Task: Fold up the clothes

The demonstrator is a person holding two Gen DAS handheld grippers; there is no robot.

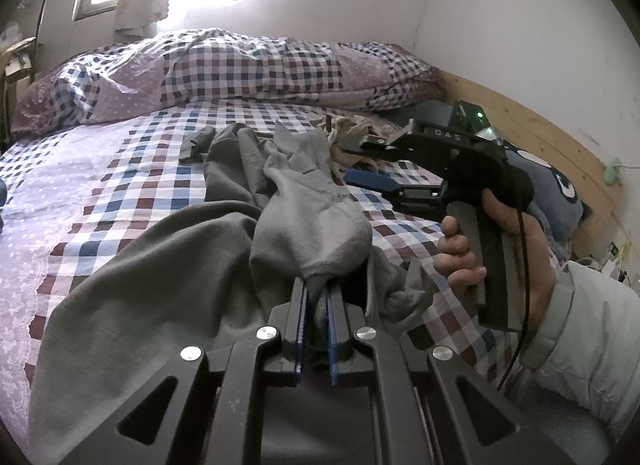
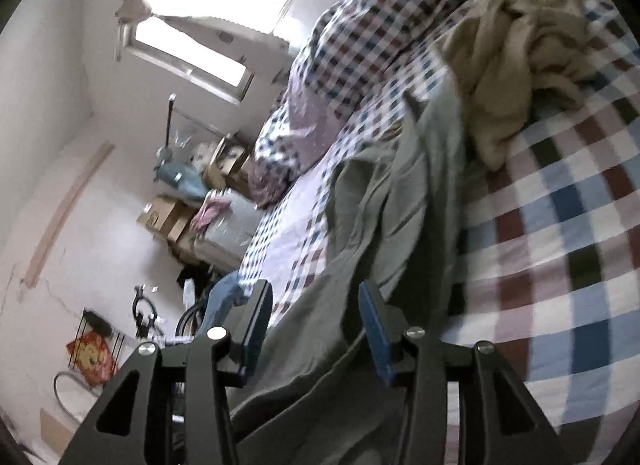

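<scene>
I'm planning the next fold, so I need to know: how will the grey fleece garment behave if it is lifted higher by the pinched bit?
The grey fleece garment will probably sag, since it already drapes in soft wrinkles over the checked bedsheet. It looks light: the left gripper holds up a bunched fold on a narrow pinch. Its fuzzy surface likely resists slipping.

The beige garment [image 2: 520, 65] and checked bedsheet [image 2: 560, 245] are motion-blurred.

Grey garment [image 1: 168, 265], beige cloth [image 2: 516, 65], bed sheet [image 1: 100, 193] checked in blue, maroon, white, lilac edges
</scene>
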